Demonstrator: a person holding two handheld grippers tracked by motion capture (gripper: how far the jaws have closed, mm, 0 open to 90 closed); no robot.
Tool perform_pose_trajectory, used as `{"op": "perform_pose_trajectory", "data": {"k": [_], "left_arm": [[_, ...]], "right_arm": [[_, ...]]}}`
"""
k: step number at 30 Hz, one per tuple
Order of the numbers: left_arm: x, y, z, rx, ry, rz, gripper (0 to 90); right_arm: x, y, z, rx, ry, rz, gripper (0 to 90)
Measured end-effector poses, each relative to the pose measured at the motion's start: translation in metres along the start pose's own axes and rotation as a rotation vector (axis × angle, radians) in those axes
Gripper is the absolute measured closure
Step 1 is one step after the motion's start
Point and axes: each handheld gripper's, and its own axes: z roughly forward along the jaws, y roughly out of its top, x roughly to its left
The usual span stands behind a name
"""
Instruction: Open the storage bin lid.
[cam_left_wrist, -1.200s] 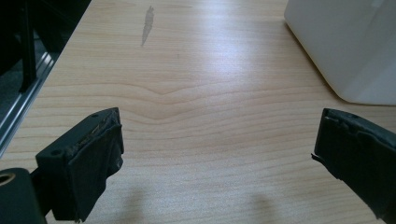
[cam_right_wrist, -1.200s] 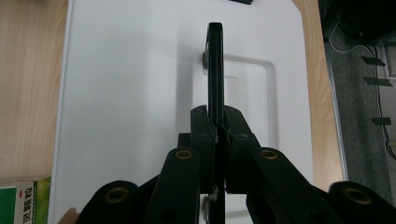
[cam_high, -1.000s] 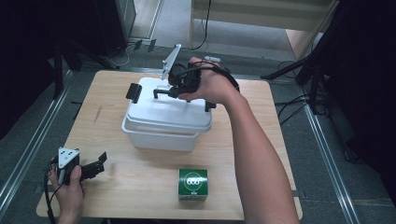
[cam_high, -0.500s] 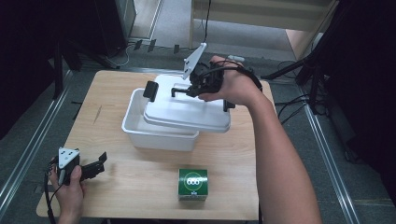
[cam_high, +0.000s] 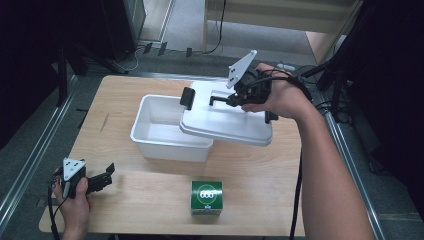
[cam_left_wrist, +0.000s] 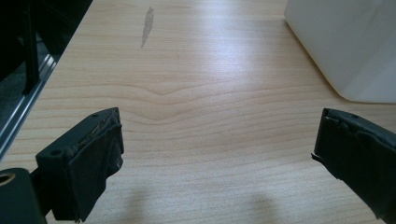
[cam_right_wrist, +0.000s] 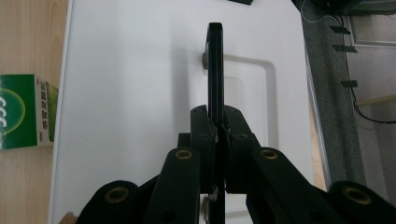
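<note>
The white lid (cam_high: 225, 122) hangs in the air over the right end of the white tub (cam_high: 155, 131). Its long side runs left to right across the wooden table (cam_high: 260, 175), and it tips down a little toward the near side. The right gripper (cam_high: 231, 99) holds it from above. In the right gripper view, the two black jaws are pinched tight on the thin black handle (cam_right_wrist: 215, 65), which stands up in the middle of the lid and sits right between them. The left gripper (cam_high: 102, 177) rests low near the table's front left corner, well apart from the tub. Its jaws are spread wide with nothing between them. A green box (cam_high: 206, 197) sits on the table in front of the tub.
</note>
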Motion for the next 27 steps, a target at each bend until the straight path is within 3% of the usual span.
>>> {"op": "perform_pose_trajectory", "data": {"k": [17,27], "left_arm": [[0.000,0.000,0.000,-0.003,0.000,-0.002,1.7],[0.000,0.000,0.000,-0.001,0.000,-0.003,1.7]], "right_arm": [[0.007,-0.044,-0.020,0.010,-0.022,-0.001,85.6],[0.011,-0.078,-0.026,0.021,-0.051,0.026,85.6]]}}
